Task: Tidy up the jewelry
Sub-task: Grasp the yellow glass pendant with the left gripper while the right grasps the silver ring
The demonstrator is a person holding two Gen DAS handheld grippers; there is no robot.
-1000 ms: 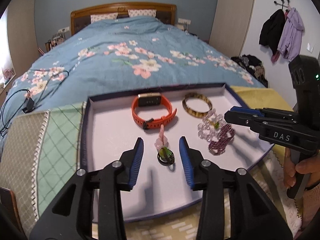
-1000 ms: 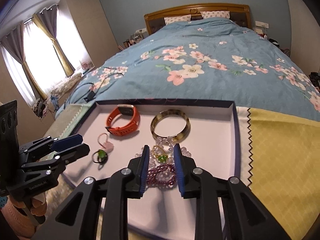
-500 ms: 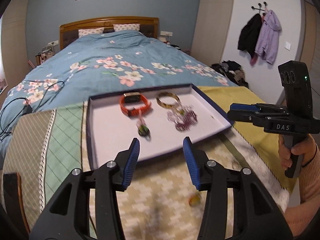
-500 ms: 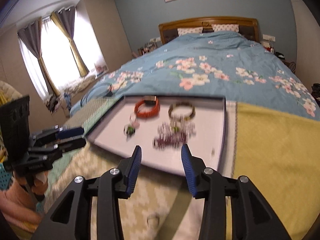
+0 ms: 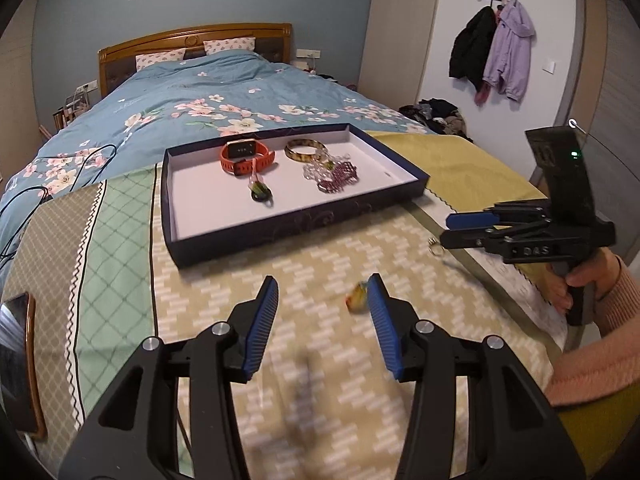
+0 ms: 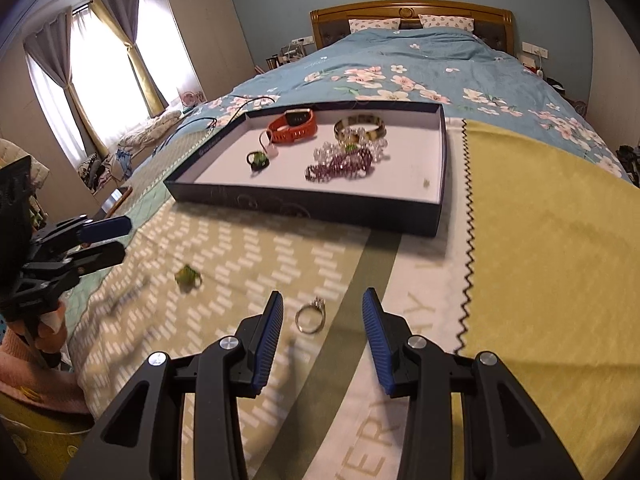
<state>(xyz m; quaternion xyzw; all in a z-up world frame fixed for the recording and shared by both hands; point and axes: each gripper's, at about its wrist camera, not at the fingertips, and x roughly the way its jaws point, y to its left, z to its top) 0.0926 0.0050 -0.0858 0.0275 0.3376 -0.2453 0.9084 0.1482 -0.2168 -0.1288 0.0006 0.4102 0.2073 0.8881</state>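
A dark blue tray [image 5: 304, 222] [image 6: 320, 204] with a white floor lies on the bed's blankets. In it are an orange watch [image 5: 246, 156] [image 6: 294, 125], a brown bangle [image 5: 306, 149] [image 6: 360, 126], clear and purple bead bracelets [image 5: 334, 172] [image 6: 340, 166] and a green-stone ring [image 5: 261, 193] [image 6: 257, 159]. My left gripper [image 5: 323, 302] [image 6: 102, 240] is open and empty; a small green-yellow ring [image 5: 357, 300] [image 6: 187, 276] lies by its right finger. My right gripper [image 6: 323, 326] [image 5: 464, 230] is open and empty over a silver ring [image 6: 310, 316] [image 5: 435, 245].
A yellow blanket [image 6: 540, 240] lies to the right, a green checked one [image 5: 116, 248] to the left. A phone [image 5: 16, 360] lies at the far left edge. Black cables [image 5: 24, 200] trail on the blue floral duvet [image 5: 224, 108] behind the tray.
Both grippers have pulled back from over the tray to the patterned blanket in front of it. Two loose rings have come into view near their fingers.
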